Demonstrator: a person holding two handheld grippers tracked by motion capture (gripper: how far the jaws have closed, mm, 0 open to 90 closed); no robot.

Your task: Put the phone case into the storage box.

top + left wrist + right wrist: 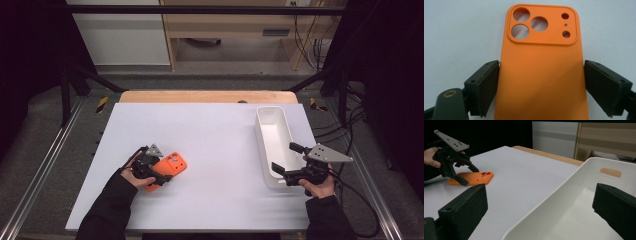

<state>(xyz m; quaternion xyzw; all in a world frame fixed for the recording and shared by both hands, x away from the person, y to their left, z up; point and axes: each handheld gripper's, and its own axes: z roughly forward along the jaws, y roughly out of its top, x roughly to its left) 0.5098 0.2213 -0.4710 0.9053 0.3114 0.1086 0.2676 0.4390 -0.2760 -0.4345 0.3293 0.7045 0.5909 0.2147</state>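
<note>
My left gripper [541, 82] straddles the orange phone case [541, 72], which lies flat on the white table surface [220, 140] at the near left. In the left gripper view one black jaw stands on each long edge of the case, just beside it. Whether the pads press on the edges cannot be told; the left one looks to be at contact, the right one shows a thin gap. The case lies back side up, with its camera cut-outs at the end away from me.

In the high view my left hand [131, 176] holds that gripper low over the near end of the case [167, 169].

My right gripper [281, 168] stands wide, with nothing between its jaws. In the right gripper view the jaws flank the near corner of the white bin [574, 202]: one jaw is outside the wall, over the table, the other over the bin's interior. The bin [272, 131] sits at the right side of the table, well apart from the case. My right hand [315, 187] holds its gripper at the bin's near end
</note>
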